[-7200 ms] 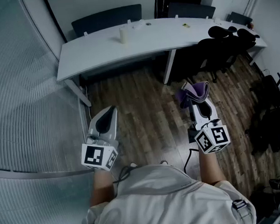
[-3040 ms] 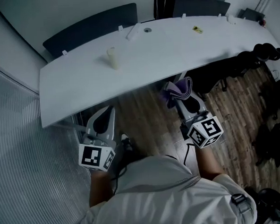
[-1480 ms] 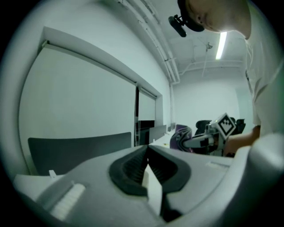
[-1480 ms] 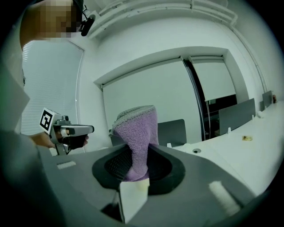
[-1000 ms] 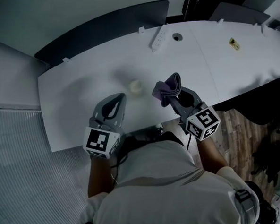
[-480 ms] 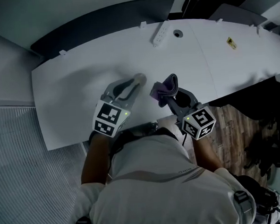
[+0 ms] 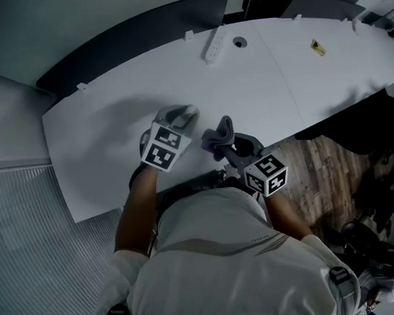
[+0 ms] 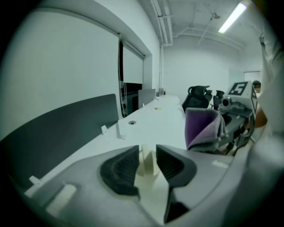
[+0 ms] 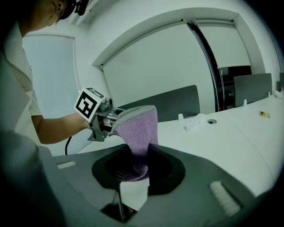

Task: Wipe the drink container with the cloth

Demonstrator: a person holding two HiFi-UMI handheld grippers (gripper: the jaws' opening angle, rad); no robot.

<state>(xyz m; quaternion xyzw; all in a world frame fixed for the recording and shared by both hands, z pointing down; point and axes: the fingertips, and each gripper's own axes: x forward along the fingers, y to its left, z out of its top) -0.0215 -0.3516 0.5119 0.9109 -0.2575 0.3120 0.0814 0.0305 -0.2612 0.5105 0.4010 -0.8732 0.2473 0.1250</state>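
Left gripper (image 8: 147, 155) jaws have just been opening and stand spread, drink container (image 8: 145, 167) between their tips, bare table (image 8: 165, 119) ahead. Right gripper (image 9: 135, 165) jaws pinch the cloth (image 9: 138, 133).

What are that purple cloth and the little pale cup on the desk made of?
The purple cloth looks like soft, fuzzy fabric, perhaps microfibre or terry: its nap shows and it droops in folds. The pale cup looks smooth, matte cream, probably plastic or paper; too dim to tell which.
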